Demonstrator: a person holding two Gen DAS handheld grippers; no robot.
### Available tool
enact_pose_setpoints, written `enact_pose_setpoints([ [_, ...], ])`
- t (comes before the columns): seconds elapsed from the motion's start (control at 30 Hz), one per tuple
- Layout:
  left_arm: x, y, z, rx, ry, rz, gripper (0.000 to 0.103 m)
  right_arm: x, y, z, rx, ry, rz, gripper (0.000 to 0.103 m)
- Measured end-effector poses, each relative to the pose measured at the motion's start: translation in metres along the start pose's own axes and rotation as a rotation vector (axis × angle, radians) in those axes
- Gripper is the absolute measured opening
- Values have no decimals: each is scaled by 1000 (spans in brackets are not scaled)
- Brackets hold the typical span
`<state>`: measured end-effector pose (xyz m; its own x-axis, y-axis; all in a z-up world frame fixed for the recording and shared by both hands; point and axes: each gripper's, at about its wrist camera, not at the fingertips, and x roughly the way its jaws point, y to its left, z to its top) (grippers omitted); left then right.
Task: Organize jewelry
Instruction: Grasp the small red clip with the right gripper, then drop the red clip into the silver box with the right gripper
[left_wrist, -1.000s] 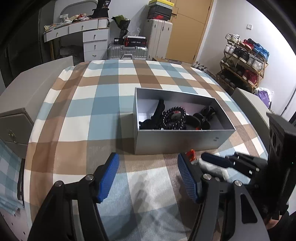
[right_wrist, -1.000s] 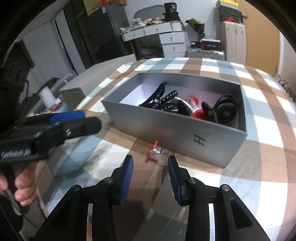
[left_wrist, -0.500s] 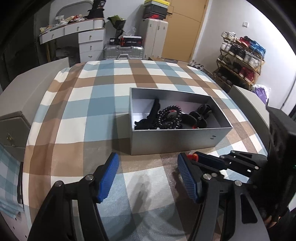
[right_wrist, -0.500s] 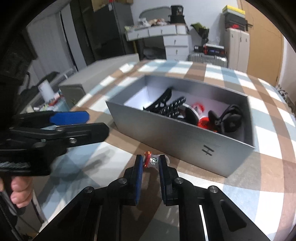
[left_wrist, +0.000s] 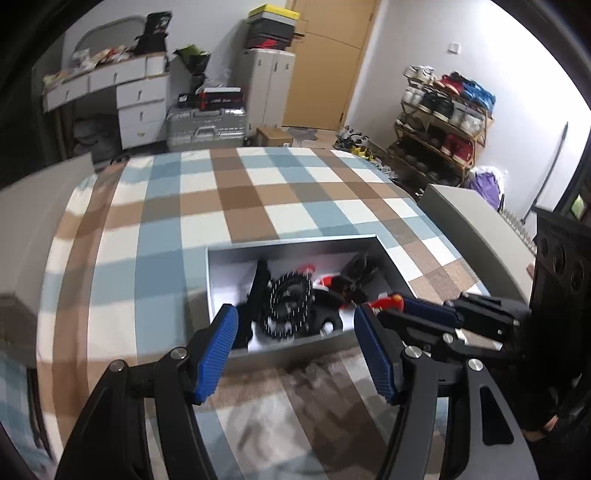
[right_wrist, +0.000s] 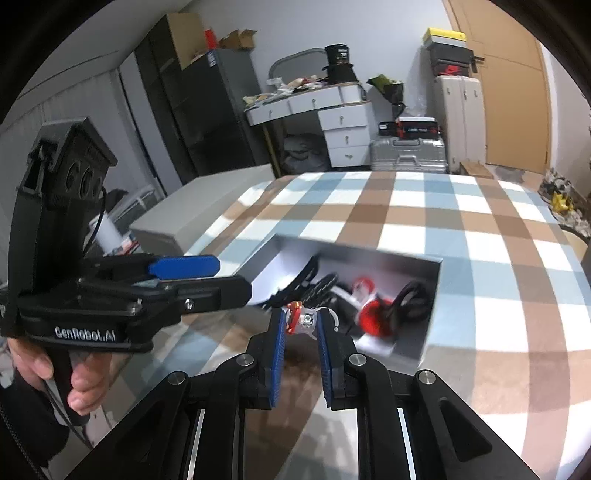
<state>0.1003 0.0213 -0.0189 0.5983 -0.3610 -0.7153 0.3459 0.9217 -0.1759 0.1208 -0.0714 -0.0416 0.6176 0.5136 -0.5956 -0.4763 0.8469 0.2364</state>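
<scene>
A grey open box (left_wrist: 291, 242) (right_wrist: 431, 321) sits on the checked cloth, holding a black bead bracelet (left_wrist: 290, 301), black hair claws (right_wrist: 412, 299) and red pieces (right_wrist: 375, 319). My right gripper (right_wrist: 301, 322) is shut on a small red-and-clear ornament (right_wrist: 300, 318), held off the cloth at the box's near wall. The left wrist view shows that ornament (left_wrist: 384, 302) at the right gripper's tips by the box's near right corner. My left gripper (left_wrist: 295, 349) stands open and empty above the box's near wall, and its blue pad (right_wrist: 183, 266) shows to the left in the right wrist view.
The table wears a blue, brown and white checked cloth (left_wrist: 236, 206). Grey flat boxes flank it on the left (right_wrist: 192, 214) and right (left_wrist: 461, 221). A hand (right_wrist: 83, 384) grips the left tool's handle. Drawers, suitcases and a shoe rack stand beyond.
The right gripper closed on the red-and-clear ornament that lay before the box and lifted it off the cloth. The left gripper rose toward the box, still open.
</scene>
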Motion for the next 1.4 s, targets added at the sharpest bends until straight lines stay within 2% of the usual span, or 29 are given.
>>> enact_pose_setpoints([
  [0.07,6,-6,5,34,6,-2,50,4,-7,6,7,0,-4,16],
  [0.13,18,-9,9,51,45,-7,27,12,-15,12,25,13,-10,16],
  [0.17,25,-8,10,46,64,-16,23,14,-18,13,30,19,-12,17],
  [0.27,36,-4,13,33,83,-32,22,24,-26,18,35,34,-27,17],
  [0.4,41,3,17,-2,78,-10,23,33,-36,22,45,45,-18,18],
  [0.47,43,6,19,-17,83,3,30,37,-40,23,59,52,-9,19],
  [0.53,43,9,19,-27,72,6,57,38,-43,24,68,42,19,19],
  [0.6,39,10,19,-44,39,8,67,36,-42,24,60,27,26,27],
  [0.67,33,10,20,-55,8,32,68,30,-41,23,53,4,17,34],
  [0.7,30,10,20,-52,-11,35,72,29,-40,22,53,0,20,35],
  [0.73,26,8,19,-49,-25,31,80,27,-40,22,54,-6,21,35],
  [0.77,25,8,19,-50,-34,37,82,23,-40,21,60,-13,10,38],
  [0.97,14,1,14,-46,-61,75,84,-4,-38,15,75,-84,-4,55],
  [1.17,-3,-1,9,-67,-93,120,84,-34,-27,11,51,-149,-59,76],
  [1.27,-12,-2,6,-81,-127,146,84,-44,-23,10,47,-170,-54,78],
  [1.4,-28,-5,1,-86,-212,214,84,-57,-15,8,31,-224,-68,91],
])
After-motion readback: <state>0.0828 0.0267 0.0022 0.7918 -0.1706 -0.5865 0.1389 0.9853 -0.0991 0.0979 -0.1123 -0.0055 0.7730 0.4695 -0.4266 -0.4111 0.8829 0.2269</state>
